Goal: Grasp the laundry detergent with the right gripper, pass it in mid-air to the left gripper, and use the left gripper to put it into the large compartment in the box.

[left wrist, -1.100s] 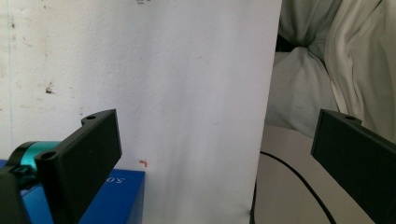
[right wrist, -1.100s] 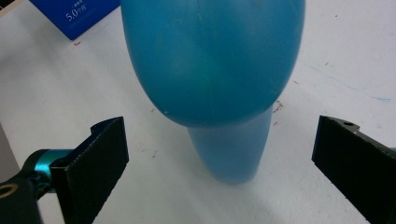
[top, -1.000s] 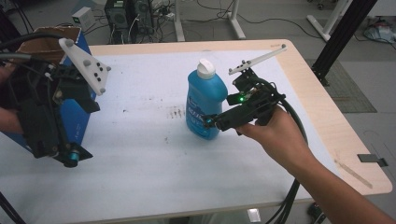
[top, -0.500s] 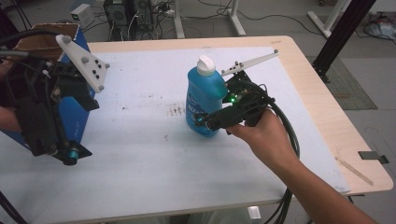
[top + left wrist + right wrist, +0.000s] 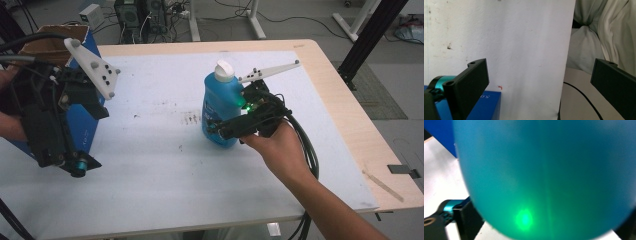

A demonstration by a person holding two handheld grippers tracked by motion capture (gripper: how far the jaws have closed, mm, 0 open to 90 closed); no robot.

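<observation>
Between the right gripper's (image 5: 220,131) jaws stands the blue bottle (image 5: 220,107) — upright near the middle of the white counter (image 5: 150,165), its long axis vertical, white cap up. The jaws flank its lower body on either side; whether they press it yet cannot be told. Farther left, well apart from the bottle, the left gripper (image 5: 75,165) hangs with jaws spread wide, grasping nothing, beside the blue box (image 5: 82,132).

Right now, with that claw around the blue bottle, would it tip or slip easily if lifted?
The blue bottle stands tall with a narrow white cap, so a high push might tip it. It looks mostly full, probably heavy for its size. Its smooth rounded side may slip in the right claw.
</observation>
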